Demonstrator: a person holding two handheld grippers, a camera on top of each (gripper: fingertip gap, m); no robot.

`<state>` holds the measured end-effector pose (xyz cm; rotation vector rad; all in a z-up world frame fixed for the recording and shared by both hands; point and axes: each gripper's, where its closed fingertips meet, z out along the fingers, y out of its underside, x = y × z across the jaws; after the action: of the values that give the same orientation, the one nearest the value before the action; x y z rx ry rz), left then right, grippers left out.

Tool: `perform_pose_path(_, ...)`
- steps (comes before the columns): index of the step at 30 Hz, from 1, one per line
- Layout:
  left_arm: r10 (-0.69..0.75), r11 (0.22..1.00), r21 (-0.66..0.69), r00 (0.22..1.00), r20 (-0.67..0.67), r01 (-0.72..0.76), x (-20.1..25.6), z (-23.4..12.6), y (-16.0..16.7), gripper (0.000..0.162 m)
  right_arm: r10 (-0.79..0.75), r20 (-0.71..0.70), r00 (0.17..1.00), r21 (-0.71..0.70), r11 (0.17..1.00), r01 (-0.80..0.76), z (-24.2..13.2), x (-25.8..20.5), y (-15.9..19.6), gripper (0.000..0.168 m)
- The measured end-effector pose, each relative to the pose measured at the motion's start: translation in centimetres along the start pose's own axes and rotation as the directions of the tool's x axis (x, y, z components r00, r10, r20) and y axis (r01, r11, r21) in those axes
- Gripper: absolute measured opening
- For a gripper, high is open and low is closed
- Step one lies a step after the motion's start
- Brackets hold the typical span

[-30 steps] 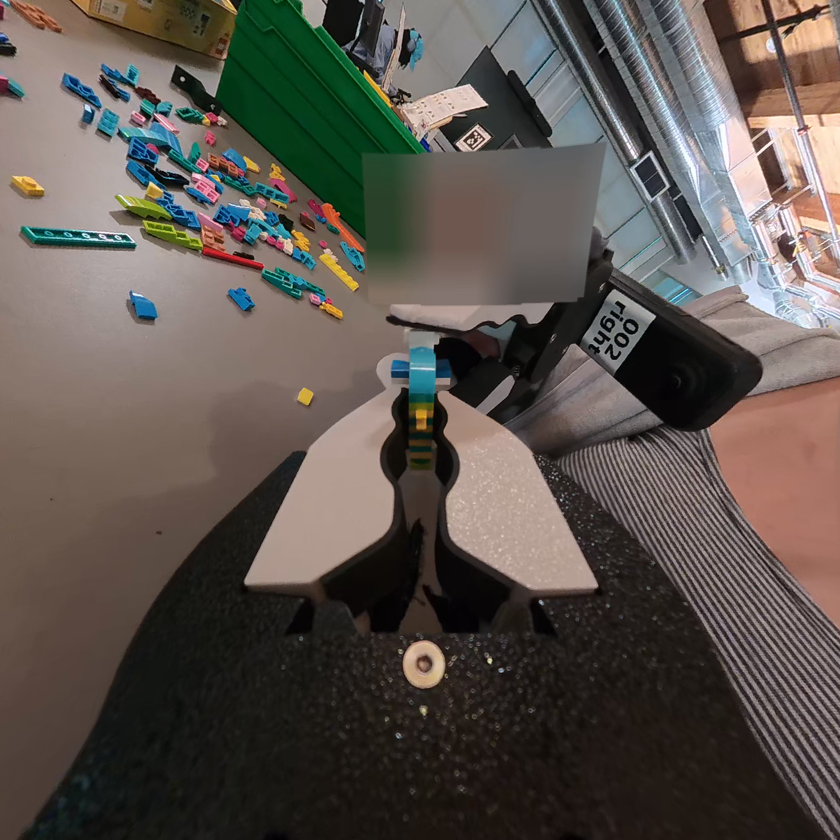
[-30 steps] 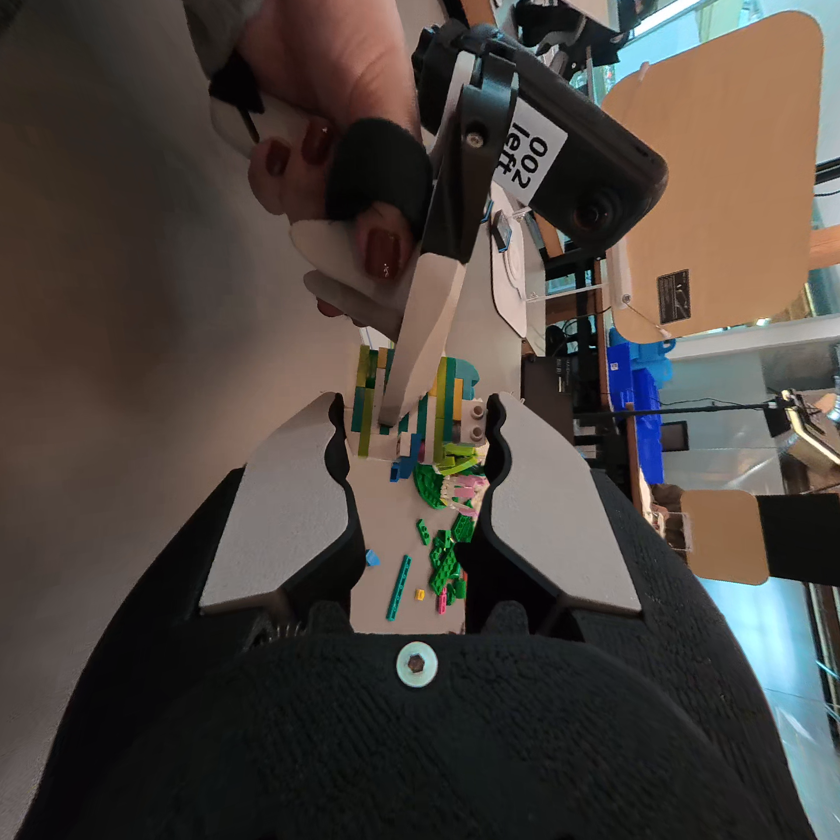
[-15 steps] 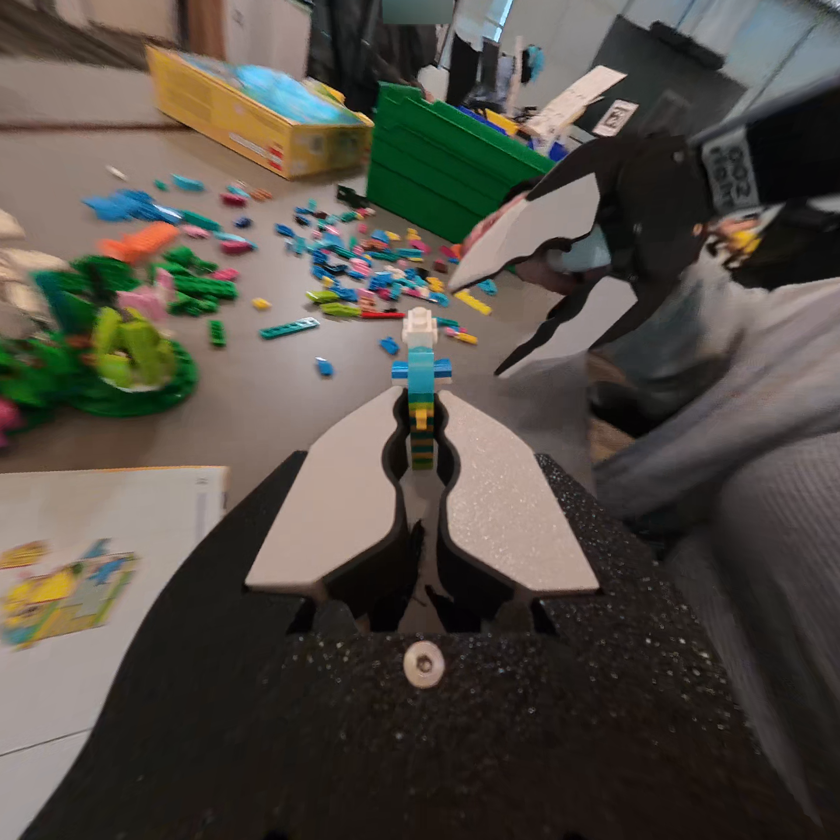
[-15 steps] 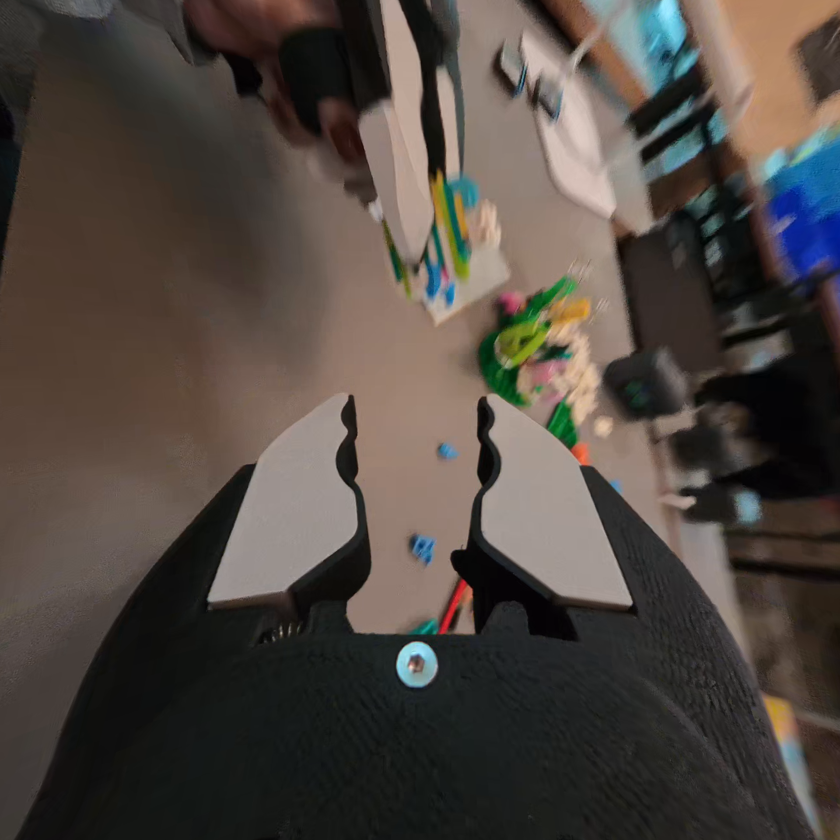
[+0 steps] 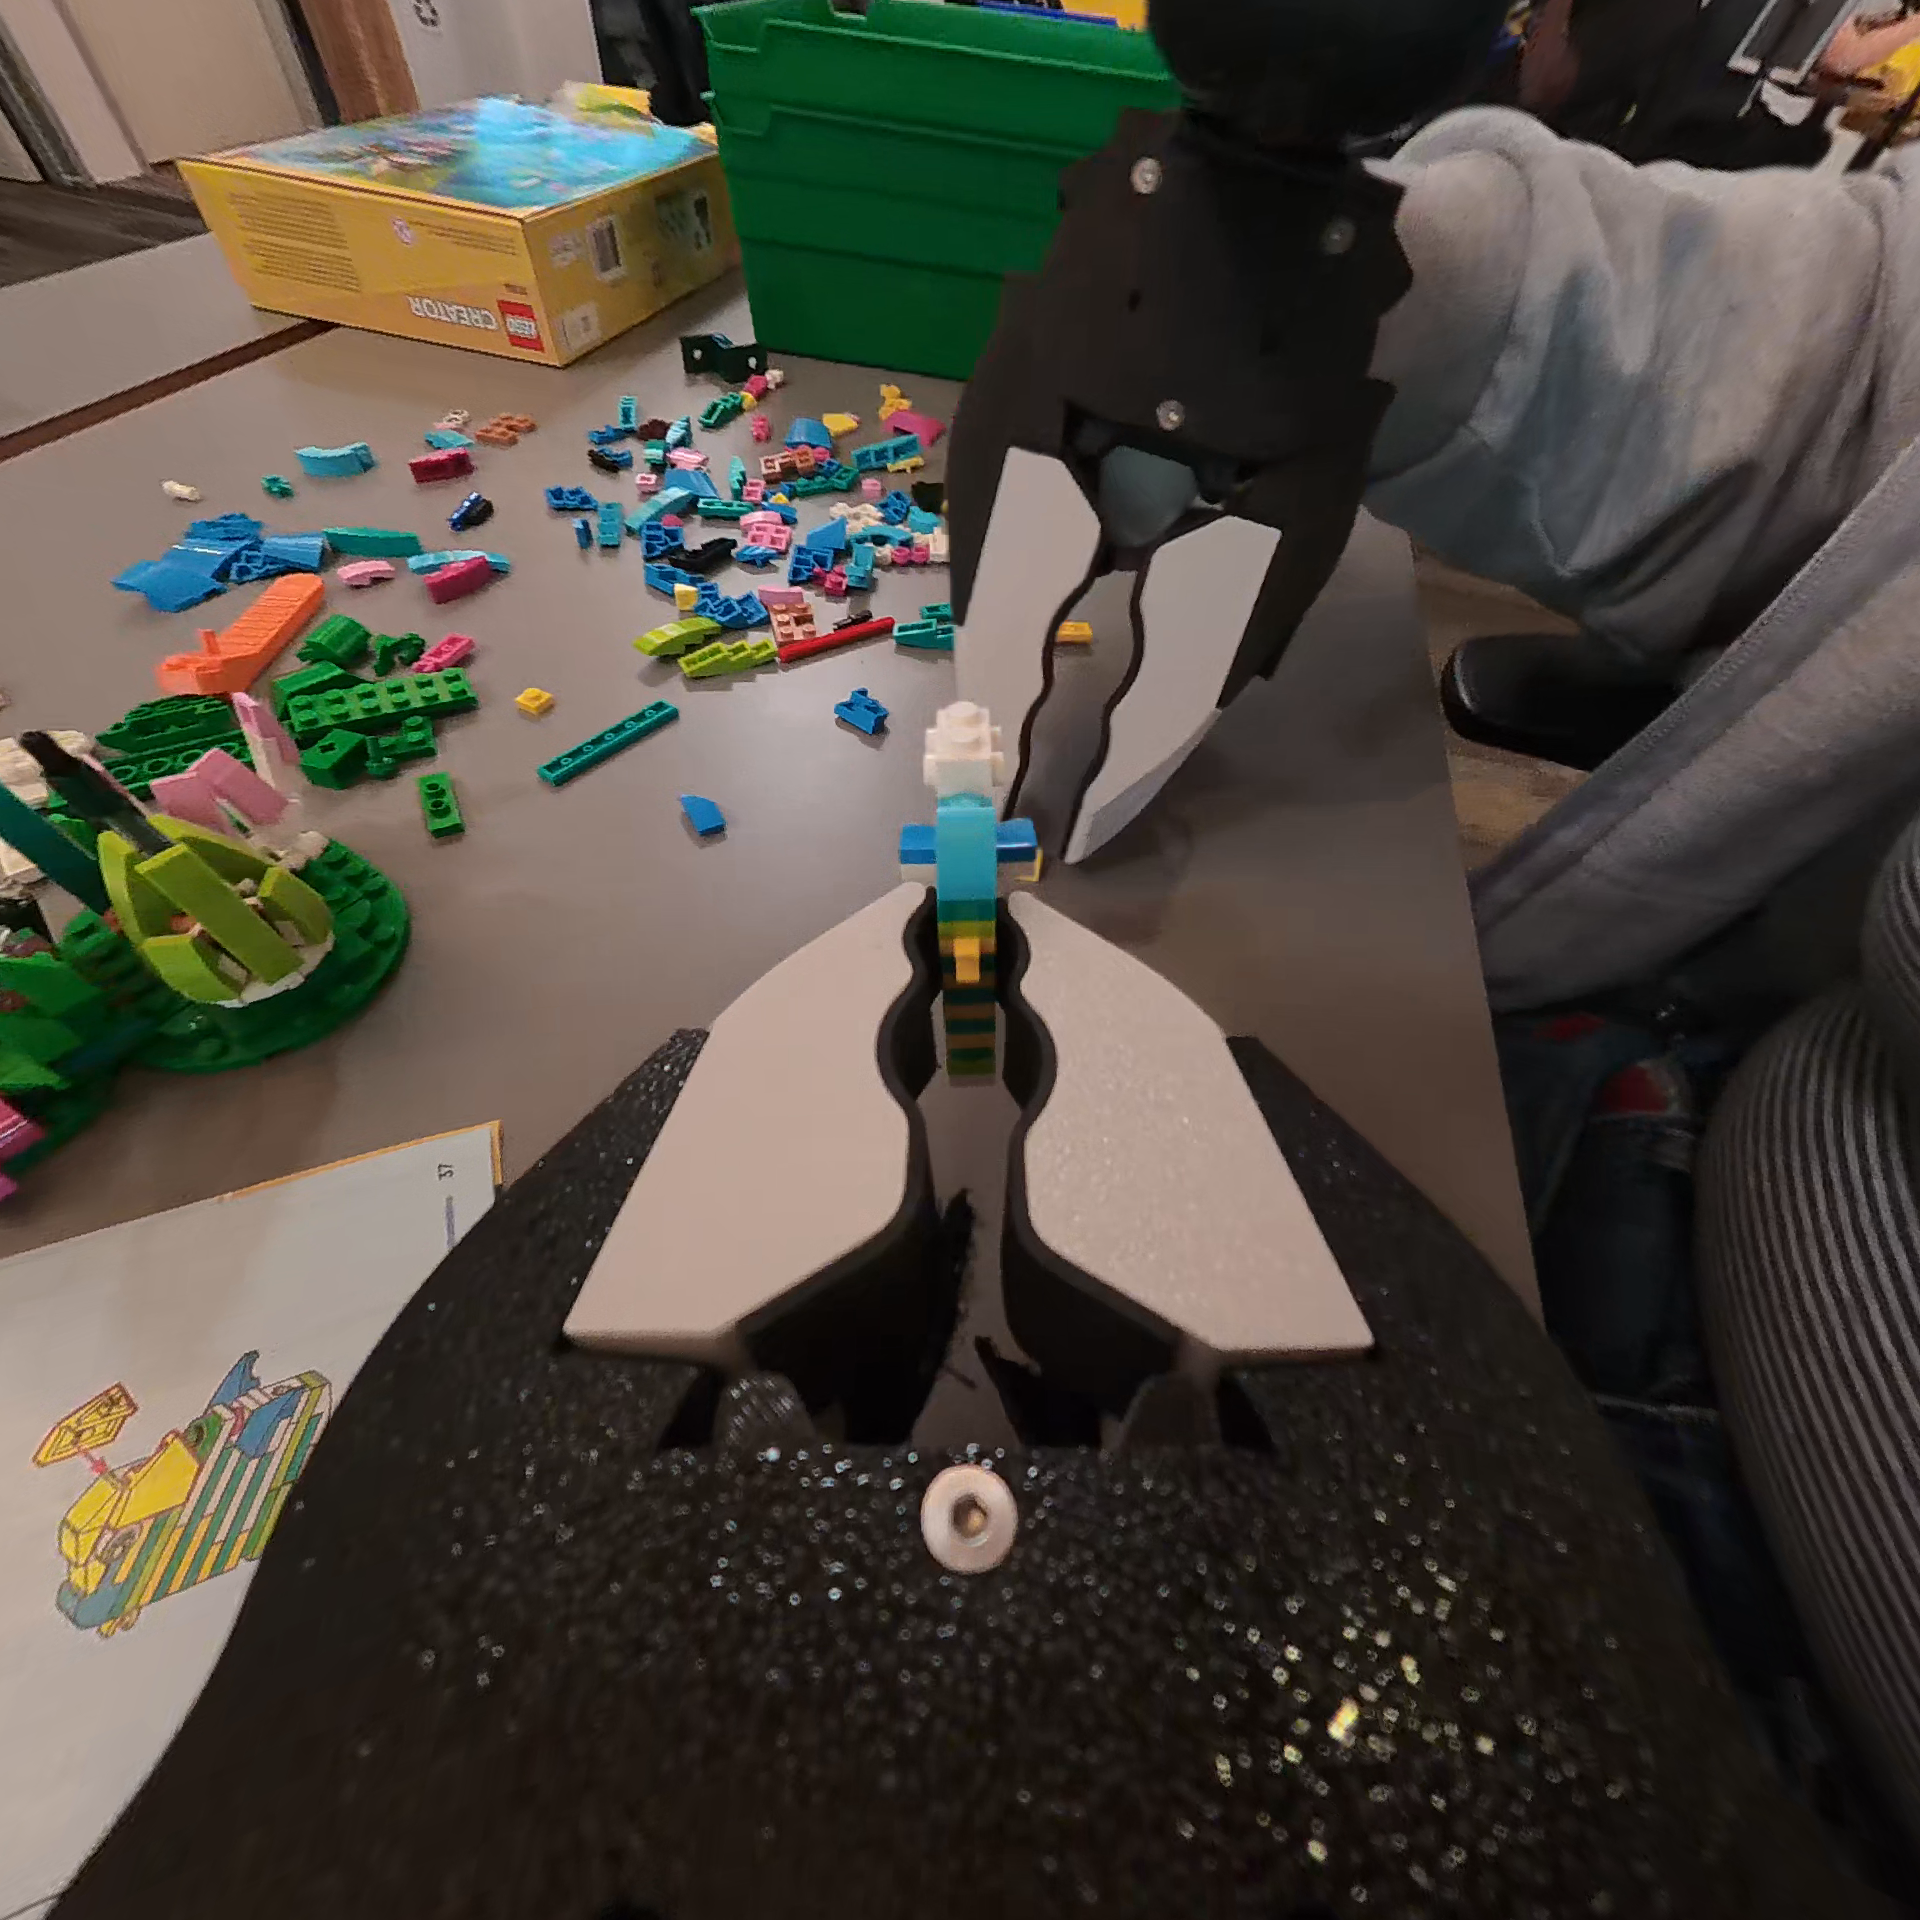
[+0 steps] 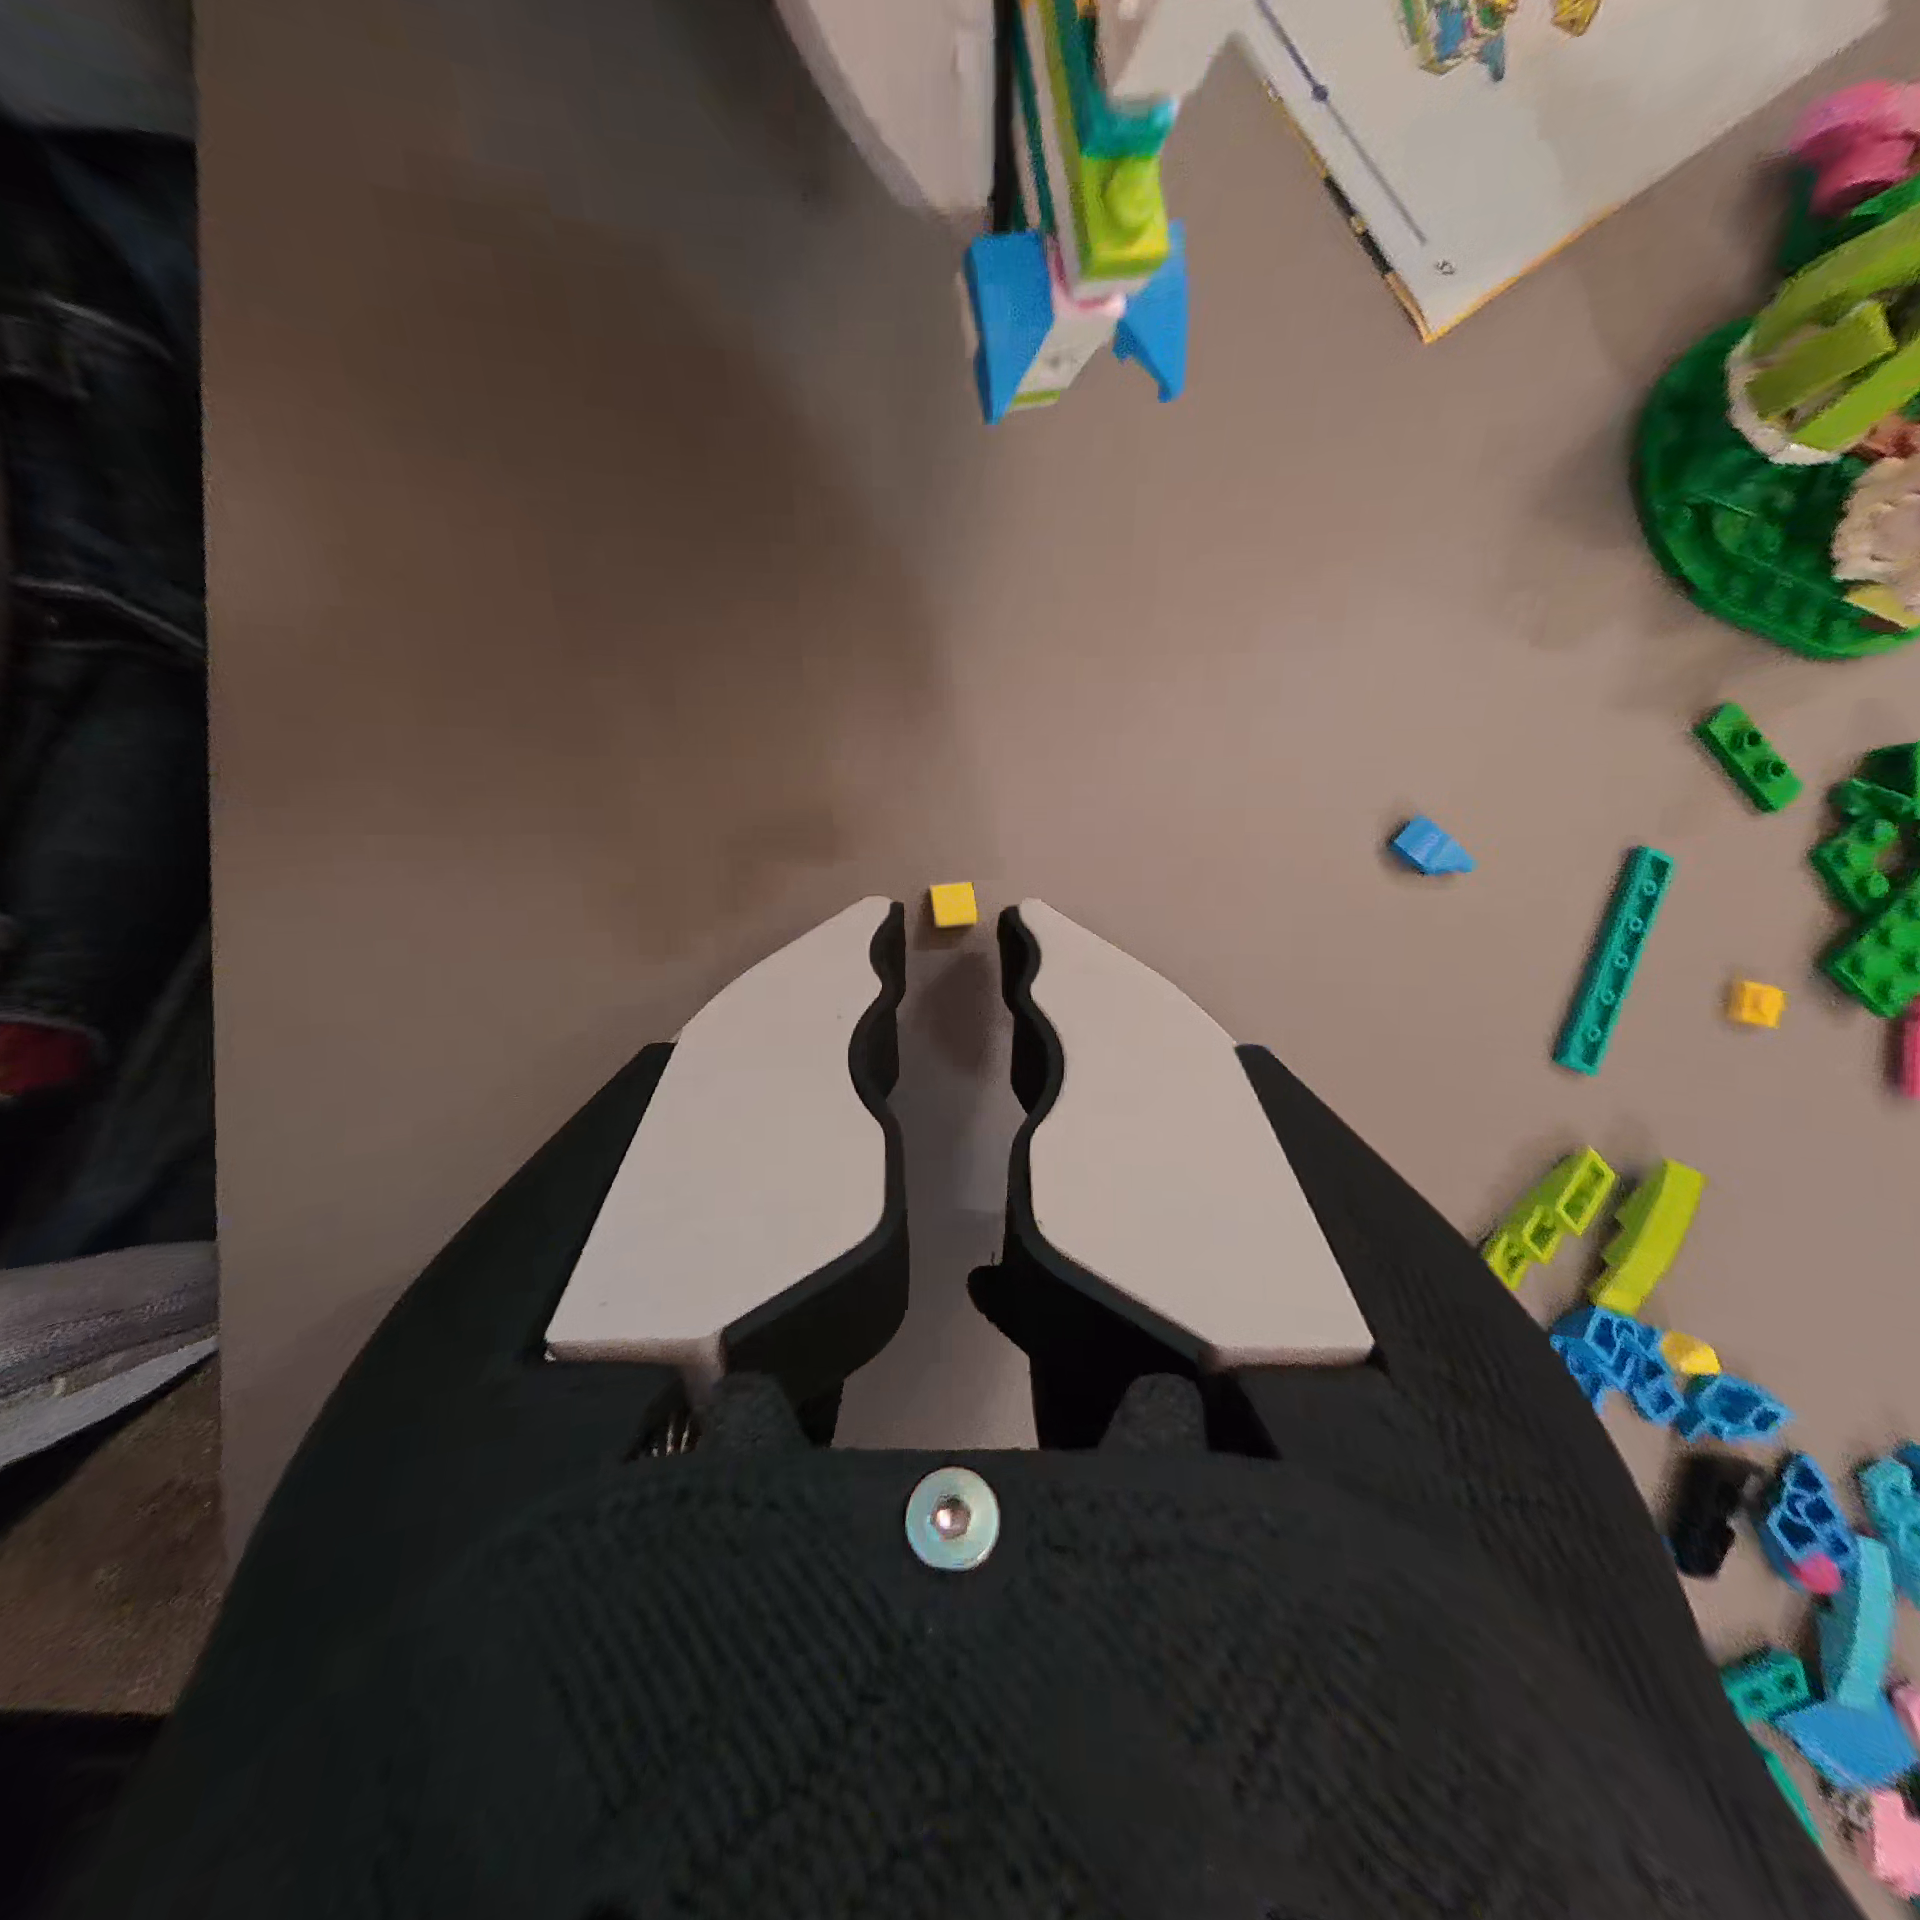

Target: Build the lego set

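Grey worktop (image 5: 582, 935) carries everything, with the part-built lego model (image 5: 966, 914) held above it. This striped model, green and yellow with a blue piece and a white top, is pinched between the fingers of the left gripper (image 5: 964, 935), upright. At about 1 o'clock from it the right gripper (image 5: 1049, 821) points down to the worktop; its fingers stand a little apart, with a small yellow piece (image 6: 953, 902) lying just before their tips, not touching as far as I can see. Loose bricks (image 5: 748, 530) in blue, pink and teal lie scattered at 11 o'clock. A green round build (image 5: 239, 935) sits at 9 o'clock, the instruction booklet (image 5: 208, 1351) at 7 o'clock. Farther back stand a yellow box (image 5: 447, 239) and a green bin (image 5: 894, 208).
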<state>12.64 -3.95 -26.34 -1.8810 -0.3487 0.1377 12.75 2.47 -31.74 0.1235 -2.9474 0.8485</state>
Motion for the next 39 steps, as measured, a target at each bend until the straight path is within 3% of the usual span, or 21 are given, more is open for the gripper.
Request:
perform_pose_path(13, 0.010, 1.000, -0.011, 0.999, -0.053, -0.010, 0.9, 0.0, 0.2, 0.008, -0.077, 0.021, 0.997, -0.099, 0.992, 0.079, -0.4, 0.5, -0.3, 0.006)
perform_pose_path(17, 0.027, 0.999, -0.032, 0.999, -0.042, -0.028, 1.1, 0.4, 0.3, 0.008, -0.089, -0.031, 0.995, 0.065, 0.994, 0.091, -3.4, 1.6, -4.7, 0.006)
perform_pose_path(21, 0.037, 0.998, -0.049, 0.999, -0.037, -0.039, 1.5, 0.8, 0.3, 0.008, -0.158, 0.003, 0.987, 0.162, 0.974, 0.156, -5.4, 0.7, -9.0, 0.006)
perform_pose_path(26, 0.051, 0.997, -0.062, 0.998, -0.033, -0.053, 1.8, 1.1, 0.3, 0.008, -0.255, 0.033, 0.966, 0.069, 0.965, 0.252, -4.7, 0.0, -10.0, 0.006)
perform_pose_path(39, 0.091, 0.989, -0.116, 0.996, 0.014, -0.089, 1.6, 1.3, 0.6, 0.008, -0.295, 0.073, 0.953, -0.133, 0.944, 0.302, -4.0, -0.3, -9.8, 0.006)
